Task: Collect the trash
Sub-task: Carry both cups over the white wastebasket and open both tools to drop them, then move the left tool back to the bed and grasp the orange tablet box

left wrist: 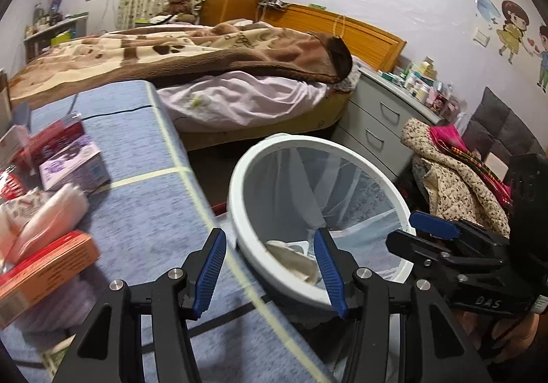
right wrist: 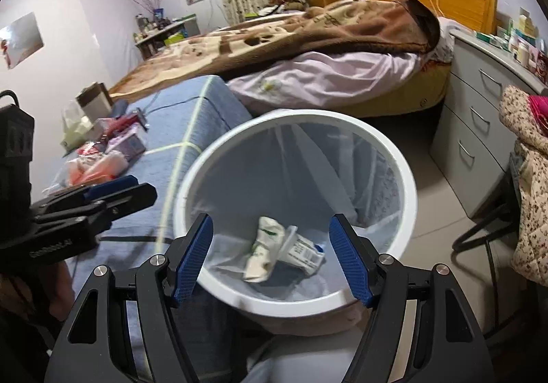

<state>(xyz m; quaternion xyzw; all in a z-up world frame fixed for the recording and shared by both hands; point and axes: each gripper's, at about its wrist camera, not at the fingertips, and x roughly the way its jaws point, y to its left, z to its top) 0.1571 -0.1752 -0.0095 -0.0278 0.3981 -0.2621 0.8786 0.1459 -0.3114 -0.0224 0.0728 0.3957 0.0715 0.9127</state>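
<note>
A white round trash bin (right wrist: pixel 409 177) with a clear liner stands beside a blue-covered table (right wrist: pixel 191 102). Crumpled white packaging (right wrist: pixel 274 246) lies at its bottom; it also shows in the left wrist view (left wrist: pixel 291 256). My right gripper (right wrist: pixel 274 252) is open and empty above the bin's mouth. My left gripper (left wrist: pixel 270 266) is open and empty over the table edge next to the bin (left wrist: pixel 239 177). Trash lies on the table: an orange box (left wrist: pixel 44 273), a purple box (left wrist: pixel 73 167), pink plastic wrappers (left wrist: pixel 44 215) and red packets (left wrist: pixel 54 139).
A bed with a brown blanket (left wrist: pixel 205 50) stands behind the table. A grey drawer cabinet (right wrist: pixel 479 129) with bottles is at the right. A chair draped with floral clothes (left wrist: pixel 455 177) stands near the bin. A paper bag (right wrist: pixel 94 98) sits at the table's far end.
</note>
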